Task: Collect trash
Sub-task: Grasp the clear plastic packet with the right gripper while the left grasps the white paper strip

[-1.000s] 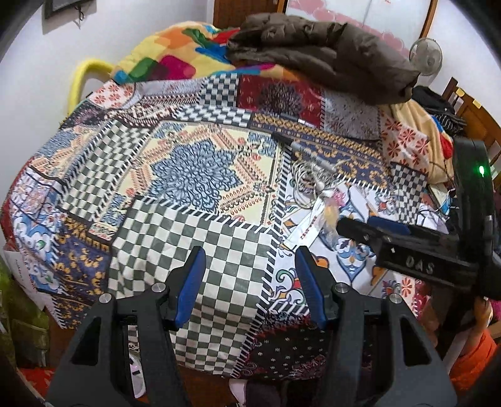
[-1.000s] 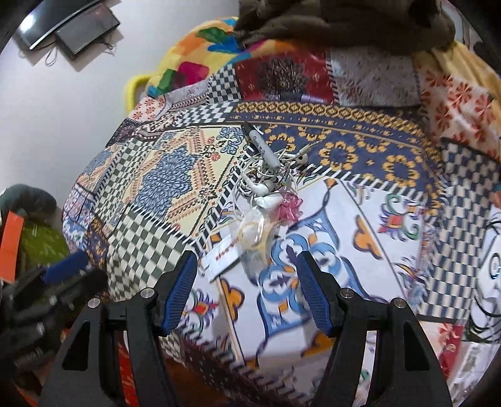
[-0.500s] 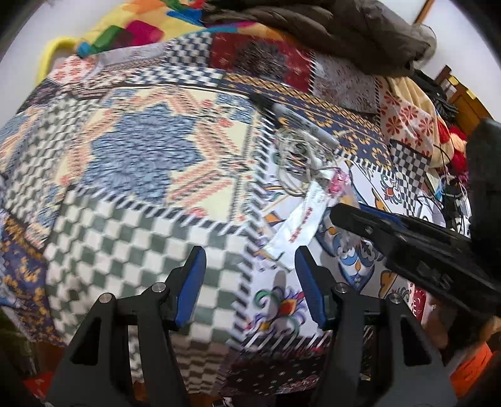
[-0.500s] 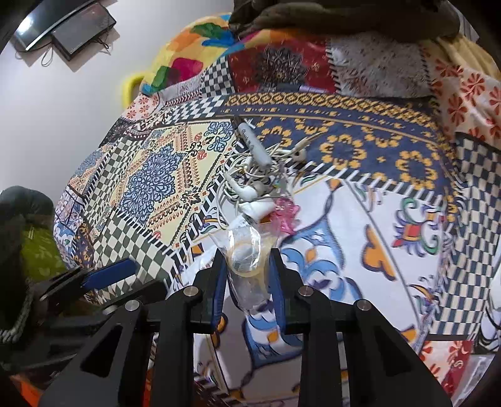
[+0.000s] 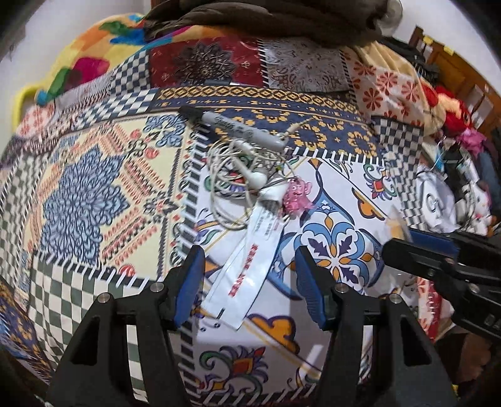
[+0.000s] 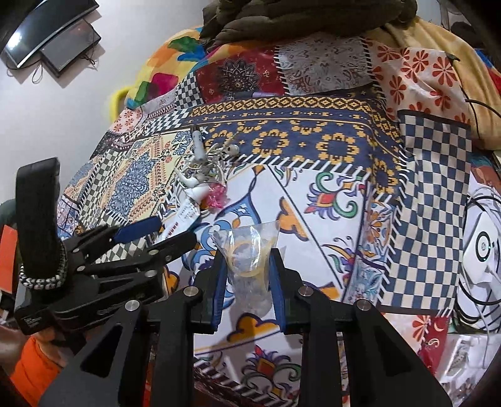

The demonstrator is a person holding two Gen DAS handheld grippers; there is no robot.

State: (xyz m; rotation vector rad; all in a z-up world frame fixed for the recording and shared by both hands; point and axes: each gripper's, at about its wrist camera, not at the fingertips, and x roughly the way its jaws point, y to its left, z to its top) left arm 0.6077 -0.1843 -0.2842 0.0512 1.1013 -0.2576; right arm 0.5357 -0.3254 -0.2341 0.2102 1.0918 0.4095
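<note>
My right gripper (image 6: 248, 272) is shut on a crumpled clear plastic bag (image 6: 249, 250) and holds it above the patterned bedspread (image 6: 328, 194); the bag's tip shows in the left wrist view (image 5: 396, 224) at the right gripper's fingers. My left gripper (image 5: 249, 275) is open, its fingers either side of a white paper wrapper with red print (image 5: 250, 263) lying flat on the bedspread. Beyond the wrapper lie tangled white earphones (image 5: 241, 169), a pink trinket (image 5: 297, 195) and a grey marker pen (image 5: 241, 130).
A brown jacket (image 5: 266, 15) and colourful blanket (image 5: 94, 53) lie at the bed's far end. White gadgets and cables (image 6: 482, 250) sit at the right edge. A wall (image 6: 62, 103) runs along the left. The left gripper appears in the right wrist view (image 6: 137, 234).
My right gripper closed on the plastic bag and lifted it back and to the right, away from the pile. My left gripper moved forward and right until it straddled the white wrapper.
</note>
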